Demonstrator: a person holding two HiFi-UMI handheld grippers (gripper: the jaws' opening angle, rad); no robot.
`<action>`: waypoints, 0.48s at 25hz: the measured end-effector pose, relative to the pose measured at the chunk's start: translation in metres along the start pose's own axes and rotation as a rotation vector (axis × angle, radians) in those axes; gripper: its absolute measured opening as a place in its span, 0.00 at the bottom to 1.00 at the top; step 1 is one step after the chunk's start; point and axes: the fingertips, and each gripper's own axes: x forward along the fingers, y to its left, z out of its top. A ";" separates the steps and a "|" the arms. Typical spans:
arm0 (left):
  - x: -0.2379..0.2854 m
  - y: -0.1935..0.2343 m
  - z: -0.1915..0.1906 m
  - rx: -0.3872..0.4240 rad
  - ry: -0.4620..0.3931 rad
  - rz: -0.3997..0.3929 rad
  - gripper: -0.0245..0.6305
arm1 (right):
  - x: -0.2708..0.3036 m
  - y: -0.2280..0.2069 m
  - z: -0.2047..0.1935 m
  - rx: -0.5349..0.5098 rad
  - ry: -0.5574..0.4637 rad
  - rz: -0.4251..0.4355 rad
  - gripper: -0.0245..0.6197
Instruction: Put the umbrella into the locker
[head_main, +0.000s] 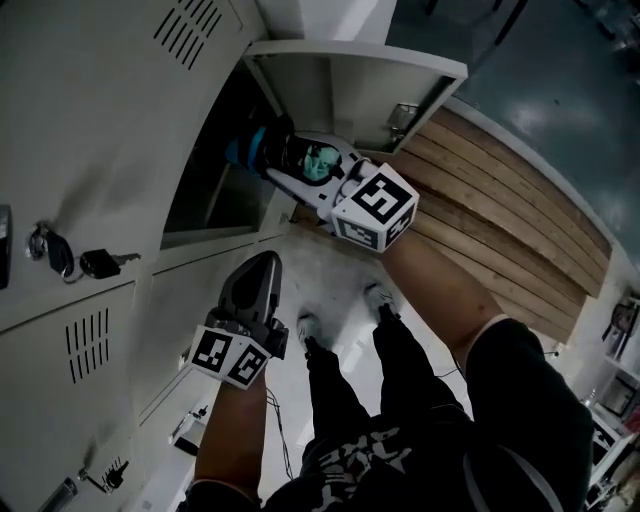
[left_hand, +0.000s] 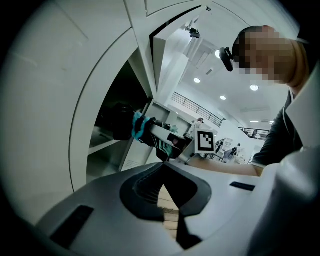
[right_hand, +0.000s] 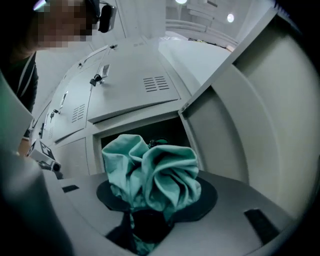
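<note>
My right gripper (head_main: 288, 160) is shut on a folded umbrella (head_main: 318, 161) with teal fabric and a black body. It holds it level at the mouth of the open locker compartment (head_main: 215, 170), and the umbrella's far end with its teal band (head_main: 243, 150) reaches into the dark opening. In the right gripper view the bunched teal fabric (right_hand: 155, 172) fills the space between the jaws, with the open compartment (right_hand: 165, 131) behind it. My left gripper (head_main: 264, 262) hangs lower, in front of the locker below, shut and empty. In its own view its tips (left_hand: 162, 167) meet, and the umbrella (left_hand: 139, 126) shows beyond.
The compartment's door (head_main: 350, 80) stands swung open to the right. Keys (head_main: 62, 256) hang in the locks of the shut lockers on the left. Wooden slats (head_main: 500, 215) lie on the floor to the right. The person's legs and shoes (head_main: 312, 330) are below.
</note>
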 end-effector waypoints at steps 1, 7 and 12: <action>0.000 0.003 -0.002 0.006 -0.001 0.004 0.05 | 0.010 0.000 -0.002 -0.022 0.000 0.001 0.38; -0.005 0.018 -0.011 -0.010 -0.008 0.030 0.05 | 0.057 -0.010 -0.012 -0.128 0.002 -0.010 0.38; -0.009 0.023 -0.011 -0.022 -0.020 0.026 0.05 | 0.085 -0.017 -0.018 -0.162 0.013 -0.021 0.38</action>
